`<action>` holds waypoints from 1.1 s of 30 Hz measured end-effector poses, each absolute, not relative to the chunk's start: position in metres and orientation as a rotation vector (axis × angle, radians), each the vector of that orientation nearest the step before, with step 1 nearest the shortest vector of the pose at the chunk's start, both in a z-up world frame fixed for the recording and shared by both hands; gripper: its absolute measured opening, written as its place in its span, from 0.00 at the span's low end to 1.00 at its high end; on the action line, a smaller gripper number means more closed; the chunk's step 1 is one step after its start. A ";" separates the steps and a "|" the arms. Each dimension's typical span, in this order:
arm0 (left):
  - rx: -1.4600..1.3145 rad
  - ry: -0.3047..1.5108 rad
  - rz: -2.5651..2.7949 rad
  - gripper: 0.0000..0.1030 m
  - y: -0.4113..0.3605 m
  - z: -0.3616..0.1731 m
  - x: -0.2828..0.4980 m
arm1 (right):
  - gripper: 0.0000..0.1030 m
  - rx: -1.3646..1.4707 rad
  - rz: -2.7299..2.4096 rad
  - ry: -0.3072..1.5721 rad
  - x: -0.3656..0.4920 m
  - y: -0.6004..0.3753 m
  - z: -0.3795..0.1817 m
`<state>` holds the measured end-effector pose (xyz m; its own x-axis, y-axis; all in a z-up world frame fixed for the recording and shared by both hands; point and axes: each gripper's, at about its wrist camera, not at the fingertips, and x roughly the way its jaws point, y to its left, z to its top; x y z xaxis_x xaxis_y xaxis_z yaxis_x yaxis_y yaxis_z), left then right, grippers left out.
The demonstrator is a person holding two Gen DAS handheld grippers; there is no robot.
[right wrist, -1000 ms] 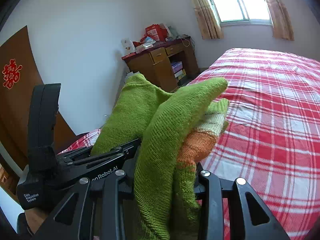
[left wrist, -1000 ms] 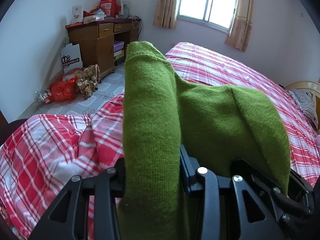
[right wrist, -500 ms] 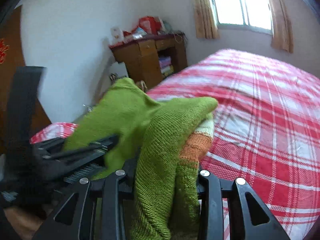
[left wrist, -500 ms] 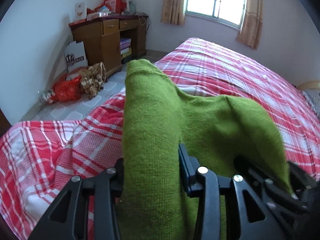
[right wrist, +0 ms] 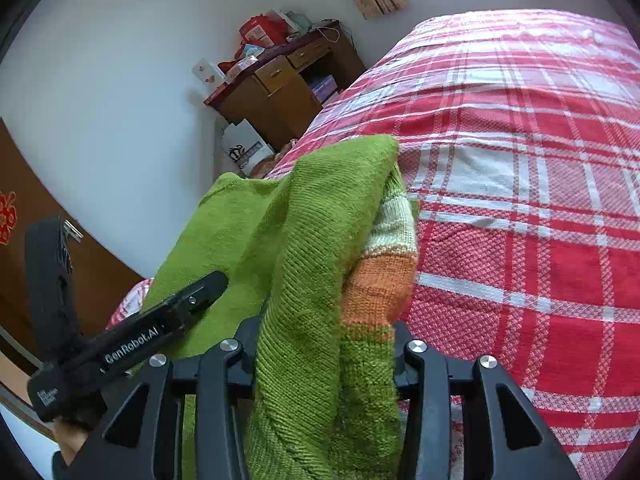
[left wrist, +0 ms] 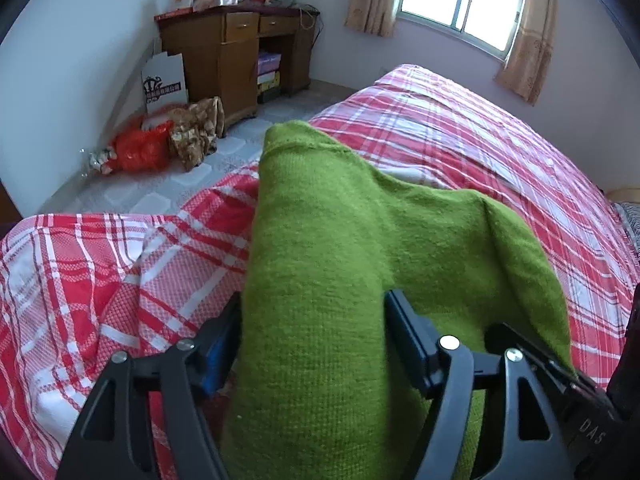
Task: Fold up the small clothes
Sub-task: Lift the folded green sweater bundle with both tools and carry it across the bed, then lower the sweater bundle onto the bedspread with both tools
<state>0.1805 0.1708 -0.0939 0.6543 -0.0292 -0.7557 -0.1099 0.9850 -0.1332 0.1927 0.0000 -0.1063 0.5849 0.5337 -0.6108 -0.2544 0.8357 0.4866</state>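
Note:
A small green knitted sweater (left wrist: 340, 240) with an orange and a white stripe (right wrist: 380, 276) hangs between my two grippers above the red plaid bed (left wrist: 480, 152). My left gripper (left wrist: 312, 332) is shut on one bunched edge of the sweater. My right gripper (right wrist: 324, 344) is shut on the other edge, where the stripes show. The sweater drapes over both sets of fingers and hides the fingertips. The left gripper's body (right wrist: 132, 340) shows at the lower left of the right wrist view, close beside the right gripper.
The bed's plaid cover (right wrist: 540, 200) fills the right and far side. A wooden desk (left wrist: 236, 52) with clutter stands by the wall. A red bag (left wrist: 140, 148) and a white paper bag (left wrist: 164, 80) sit on the tiled floor. A brown door (right wrist: 24, 240) is at the left.
Both grippers have tilted downward and moved lower toward the bed with the sweater still held. The bed fills more of each view.

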 end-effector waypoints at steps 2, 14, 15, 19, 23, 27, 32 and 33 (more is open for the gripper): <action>-0.168 0.860 0.053 0.74 0.170 -0.094 0.181 | 0.44 0.367 0.463 0.826 0.191 0.000 -0.107; -0.133 0.831 0.056 0.74 0.167 -0.094 0.179 | 0.27 0.226 0.341 0.649 0.144 -0.010 -0.053; -0.130 0.829 0.058 0.74 0.167 -0.094 0.179 | 0.22 0.166 0.342 0.635 0.143 -0.002 -0.045; -0.142 0.832 0.053 0.75 0.167 -0.094 0.179 | 0.21 0.006 0.377 0.632 0.155 0.038 -0.036; -0.143 0.838 0.056 0.76 0.168 -0.095 0.180 | 0.19 -0.047 0.334 0.772 0.187 0.051 -0.076; -0.152 0.851 0.061 0.77 0.169 -0.096 0.184 | 0.17 -0.002 0.323 0.776 0.201 0.043 -0.079; -0.156 0.858 0.074 0.79 0.169 -0.097 0.188 | 0.17 0.005 0.314 0.786 0.214 0.042 -0.083; -0.153 0.857 0.077 0.79 0.169 -0.097 0.188 | 0.17 -0.012 0.307 0.785 0.215 0.045 -0.083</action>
<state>0.1875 0.1688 -0.0973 0.6527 0.0057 -0.7576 -0.1290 0.9862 -0.1037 0.2155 0.0450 -0.0828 0.6654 0.2677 -0.6968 -0.2768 0.9554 0.1028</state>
